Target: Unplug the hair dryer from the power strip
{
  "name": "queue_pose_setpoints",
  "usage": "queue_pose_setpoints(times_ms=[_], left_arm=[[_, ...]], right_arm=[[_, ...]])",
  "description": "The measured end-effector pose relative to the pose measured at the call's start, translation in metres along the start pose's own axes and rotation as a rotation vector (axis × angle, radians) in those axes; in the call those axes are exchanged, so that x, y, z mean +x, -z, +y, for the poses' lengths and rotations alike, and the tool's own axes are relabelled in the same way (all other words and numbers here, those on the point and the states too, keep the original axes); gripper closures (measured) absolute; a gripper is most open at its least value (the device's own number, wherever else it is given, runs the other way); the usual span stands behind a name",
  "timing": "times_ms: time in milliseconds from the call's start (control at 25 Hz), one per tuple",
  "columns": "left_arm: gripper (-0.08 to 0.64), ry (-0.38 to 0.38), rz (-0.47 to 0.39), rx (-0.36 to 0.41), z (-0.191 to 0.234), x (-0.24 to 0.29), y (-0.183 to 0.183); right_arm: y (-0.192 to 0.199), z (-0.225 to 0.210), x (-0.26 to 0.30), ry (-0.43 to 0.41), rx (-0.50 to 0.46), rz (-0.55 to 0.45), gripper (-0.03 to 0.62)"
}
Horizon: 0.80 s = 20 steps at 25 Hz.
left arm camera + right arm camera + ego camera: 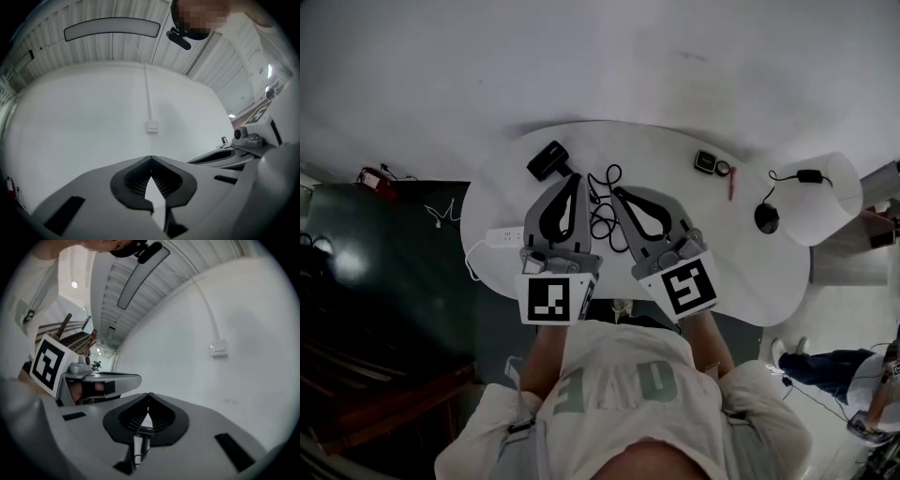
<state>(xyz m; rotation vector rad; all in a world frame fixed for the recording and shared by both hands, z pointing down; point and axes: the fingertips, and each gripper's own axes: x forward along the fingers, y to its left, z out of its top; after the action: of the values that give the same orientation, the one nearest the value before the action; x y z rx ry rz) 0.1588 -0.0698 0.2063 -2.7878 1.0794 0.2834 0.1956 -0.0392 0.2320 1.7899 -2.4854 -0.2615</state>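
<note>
In the head view the black hair dryer [548, 159] lies at the far left of the white table [769, 272]. Its black cable [602, 204] lies in loops between my two grippers. The white power strip [504, 237] sits at the table's left edge, just left of my left gripper [575, 178]. My right gripper [617, 193] is held beside it over the table's middle. Both are shut with nothing between the jaws. Both gripper views look level at a white wall: the left gripper [151, 158] and right gripper [149, 394] tips meet. The plug's place in the strip is hidden.
A small black device [706, 161], a red pen [732, 181] and a black round object [766, 217] lie at the table's right. A round white side table [830, 211] bears a black adapter [811, 175]. A person [825, 366] sits at lower right. A wall switch [152, 125] shows ahead.
</note>
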Motion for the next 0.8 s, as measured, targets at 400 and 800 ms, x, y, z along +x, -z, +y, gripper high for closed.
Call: queue_pose_setpoints(times_ms=[400, 800], left_arm=[[0.548, 0.024, 0.013, 0.007, 0.006, 0.022, 0.003], [0.548, -0.028, 0.031, 0.011, 0.05, 0.005, 0.015]], right_arm=[[0.006, -0.041, 0.0, 0.115, 0.121, -0.036, 0.572], [0.005, -0.021, 0.03, 0.055, 0.151, -0.018, 0.572]])
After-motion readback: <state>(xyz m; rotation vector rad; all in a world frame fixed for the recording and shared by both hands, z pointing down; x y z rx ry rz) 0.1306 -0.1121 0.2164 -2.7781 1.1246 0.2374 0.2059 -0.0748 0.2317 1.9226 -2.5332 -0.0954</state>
